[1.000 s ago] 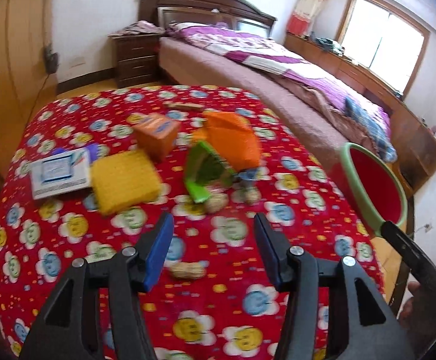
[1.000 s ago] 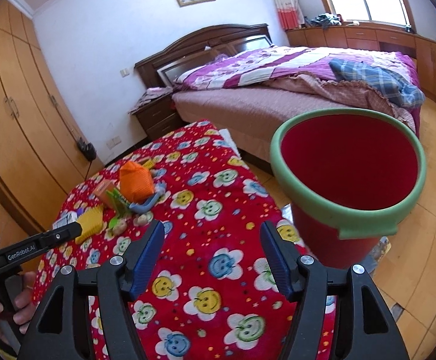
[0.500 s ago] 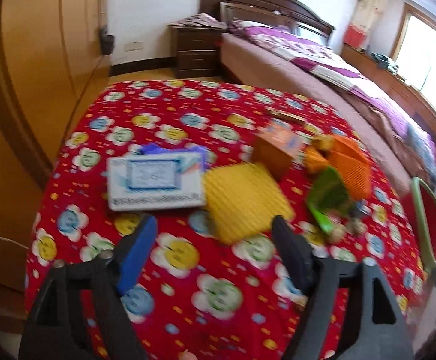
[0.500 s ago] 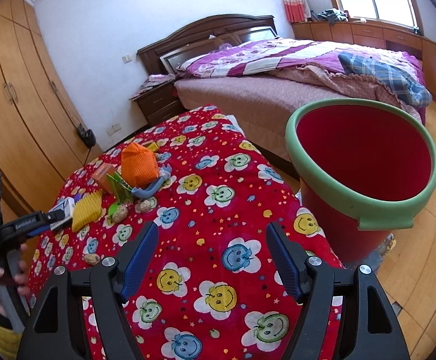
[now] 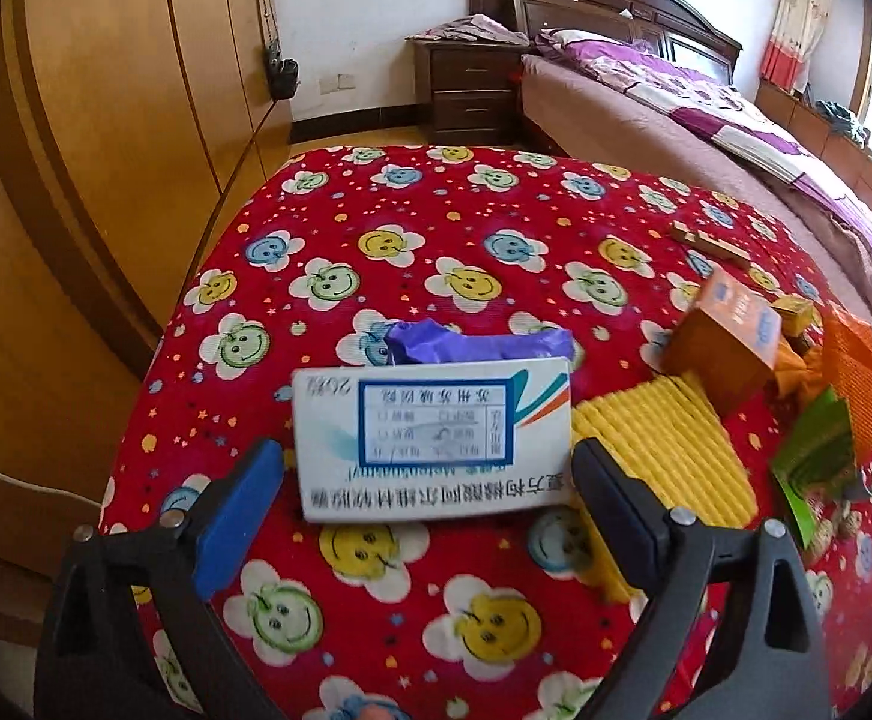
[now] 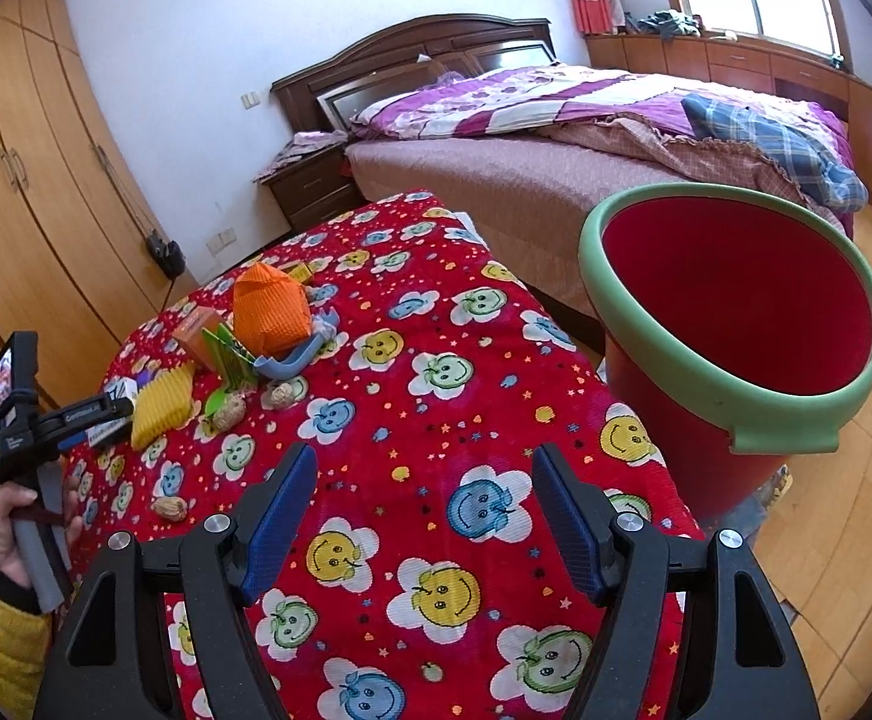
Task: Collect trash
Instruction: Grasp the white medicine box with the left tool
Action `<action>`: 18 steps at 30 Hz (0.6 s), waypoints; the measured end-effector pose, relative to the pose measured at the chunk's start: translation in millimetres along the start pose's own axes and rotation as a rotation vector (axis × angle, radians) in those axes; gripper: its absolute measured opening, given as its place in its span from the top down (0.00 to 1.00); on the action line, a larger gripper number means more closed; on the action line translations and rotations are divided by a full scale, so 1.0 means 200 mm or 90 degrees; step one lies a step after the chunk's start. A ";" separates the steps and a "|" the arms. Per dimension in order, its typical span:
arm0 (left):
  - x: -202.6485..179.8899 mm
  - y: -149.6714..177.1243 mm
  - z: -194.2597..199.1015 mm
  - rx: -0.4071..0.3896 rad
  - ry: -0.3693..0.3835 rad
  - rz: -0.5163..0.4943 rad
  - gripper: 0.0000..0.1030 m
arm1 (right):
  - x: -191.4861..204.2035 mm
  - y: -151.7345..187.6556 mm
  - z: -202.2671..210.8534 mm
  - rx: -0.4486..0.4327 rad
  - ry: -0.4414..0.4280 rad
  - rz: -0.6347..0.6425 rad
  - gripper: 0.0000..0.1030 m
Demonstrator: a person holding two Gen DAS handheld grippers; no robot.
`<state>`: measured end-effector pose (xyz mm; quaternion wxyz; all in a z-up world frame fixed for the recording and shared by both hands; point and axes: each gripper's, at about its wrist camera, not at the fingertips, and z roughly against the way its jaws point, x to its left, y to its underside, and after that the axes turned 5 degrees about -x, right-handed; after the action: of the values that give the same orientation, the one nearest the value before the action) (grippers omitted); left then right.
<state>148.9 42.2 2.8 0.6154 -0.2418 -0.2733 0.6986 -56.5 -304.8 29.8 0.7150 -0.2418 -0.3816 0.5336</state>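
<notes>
- the left gripper (image 5: 429, 483) has swung over from the peanut side of the counter (image 5: 436, 228) and now sits right in front of the white medicine box (image 5: 432, 435). its fingers have just been opening and stand wide apart, one on each side of the box's near end, not pressing on it yet.
- so my read: the box is the next bit of trash, and the grab is lined up but not made.
- the right gripper (image 6: 423, 507) has barely shifted. its fingers are apart with nothing between them, hovering over bare cloth.
- the left view shows the box up close, with a purple wrapper (image 5: 472, 345) tucked behind it and a yellow sponge (image 5: 664, 456) touching its right side.
- only the right view shows the red bucket (image 6: 736, 396) with the green rim, standing on the floor beside the counter, well apart from the box. looks empty as far as i can see inside.
- the right view also catches the hand (image 6: 12, 531) holding the left gripper's handle.
</notes>
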 end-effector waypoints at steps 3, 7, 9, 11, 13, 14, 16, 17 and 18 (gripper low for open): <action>0.00 0.00 -0.03 -0.001 -0.009 -0.001 0.07 | 0.01 0.00 -0.01 0.005 0.001 0.003 0.27; 0.04 0.01 -0.06 0.020 0.016 0.027 0.11 | 0.04 -0.01 -0.02 0.005 -0.004 0.009 0.27; 0.06 0.02 -0.06 0.018 0.029 0.041 0.11 | 0.06 -0.02 -0.03 0.005 -0.005 0.020 0.27; 0.07 0.02 -0.05 0.020 0.043 0.046 0.12 | 0.09 -0.03 -0.04 0.006 -0.007 0.029 0.27; 0.08 0.02 -0.03 0.017 0.065 0.046 0.12 | 0.12 -0.05 -0.06 0.008 -0.017 0.040 0.27; 0.09 0.03 -0.01 0.012 0.076 0.046 0.12 | 0.13 -0.06 -0.07 0.009 -0.021 0.044 0.27; 0.08 0.03 0.05 -0.005 0.089 0.041 0.12 | 0.17 -0.08 -0.10 0.011 -0.032 0.055 0.27; 0.08 0.03 0.06 -0.010 0.092 0.039 0.12 | 0.18 -0.09 -0.11 0.013 -0.037 0.060 0.27; 0.07 0.03 0.09 -0.019 0.095 0.037 0.12 | 0.20 -0.10 -0.13 0.015 -0.043 0.064 0.27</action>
<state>129.8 54.0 11.5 0.6101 -0.3101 -0.2295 0.6921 -18.0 -272.0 41.4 0.6767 -0.2345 -0.3864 0.5812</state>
